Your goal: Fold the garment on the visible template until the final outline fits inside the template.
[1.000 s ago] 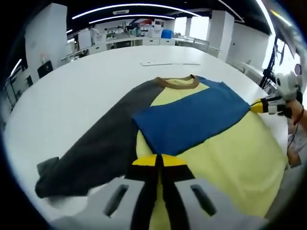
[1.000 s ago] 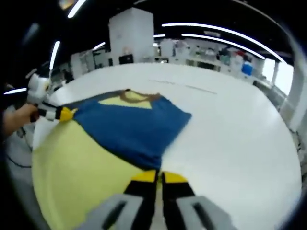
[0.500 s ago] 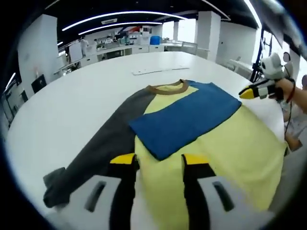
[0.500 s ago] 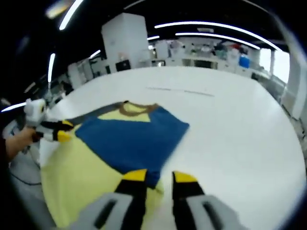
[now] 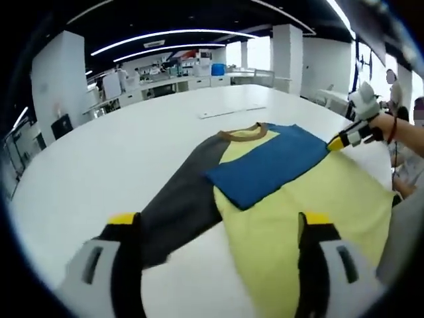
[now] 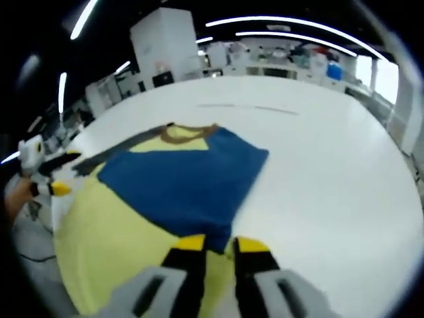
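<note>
While one blue sleeve [image 5: 268,169] lies folded across the yellow garment [image 5: 311,218] on the counter [image 5: 112,159], the grey sleeve [image 5: 175,209] beside it remains spread, left tool [image 5: 215,228] gaping, right tool [image 6: 215,244] nearly closed, empty.

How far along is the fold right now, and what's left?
Done: the blue sleeve lies folded across the yellow body.
In hand: nothing; left gripper is wide open, right gripper slightly open beside the blue sleeve's end.
Left: the grey sleeve lies spread on the white table, unfolded; body unfolded too.
</note>
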Available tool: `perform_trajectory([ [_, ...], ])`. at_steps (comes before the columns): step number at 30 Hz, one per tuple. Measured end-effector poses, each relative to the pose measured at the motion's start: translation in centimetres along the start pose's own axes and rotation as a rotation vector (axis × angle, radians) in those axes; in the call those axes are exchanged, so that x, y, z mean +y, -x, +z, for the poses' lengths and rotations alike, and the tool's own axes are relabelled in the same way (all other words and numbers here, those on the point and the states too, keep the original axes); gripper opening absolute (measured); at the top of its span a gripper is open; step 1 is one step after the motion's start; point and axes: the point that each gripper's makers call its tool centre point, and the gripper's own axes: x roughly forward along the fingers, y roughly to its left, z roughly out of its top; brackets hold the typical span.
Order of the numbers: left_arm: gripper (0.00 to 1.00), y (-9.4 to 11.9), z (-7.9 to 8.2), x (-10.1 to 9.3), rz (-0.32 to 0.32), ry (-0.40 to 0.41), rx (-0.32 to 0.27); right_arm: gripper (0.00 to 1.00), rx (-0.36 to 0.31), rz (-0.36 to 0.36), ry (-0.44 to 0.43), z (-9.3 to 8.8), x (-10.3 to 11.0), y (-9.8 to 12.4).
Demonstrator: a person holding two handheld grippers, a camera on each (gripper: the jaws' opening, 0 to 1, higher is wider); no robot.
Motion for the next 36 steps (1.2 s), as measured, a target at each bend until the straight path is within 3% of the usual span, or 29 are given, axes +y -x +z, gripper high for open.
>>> perform_trajectory([
  [7, 0.99, 2.1, -1.7, 4.0, 0.095, 0.050, 0.015, 0.01, 0.007, -0.008, -0.036, -0.1, -0.1, 0.1],
  [16, 0.94, 4.0, -2.7, 6.8, 0.154, 0.068, 0.018, 0.00, 0.022, 0.007, -0.026, -0.1, -1.2, 0.5],
  [21, 0.90, 4.6, -3.2, 7.1, 0.162, 0.035, 0.040, 0.00, 0.035, 0.007, 0.016, 0.0, -2.3, 0.6],
  [28, 0.75, 4.5, -4.6, 8.1, 0.156, 0.012, 0.076, 0.00, 0.042, -0.010, 0.044, 0.0, -4.5, 0.6],
  [32, 0.69, 4.3, -4.6, 8.6, 0.159, 0.017, 0.079, 0.00, 0.056, -0.027, 0.058, 0.0, -5.4, 1.1],
  [36, 0.64, 4.4, -3.6, 9.2, 0.176, 0.019, 0.052, 0.00, 0.066, -0.036, 0.067, 0.0, -6.6, 1.1],
])
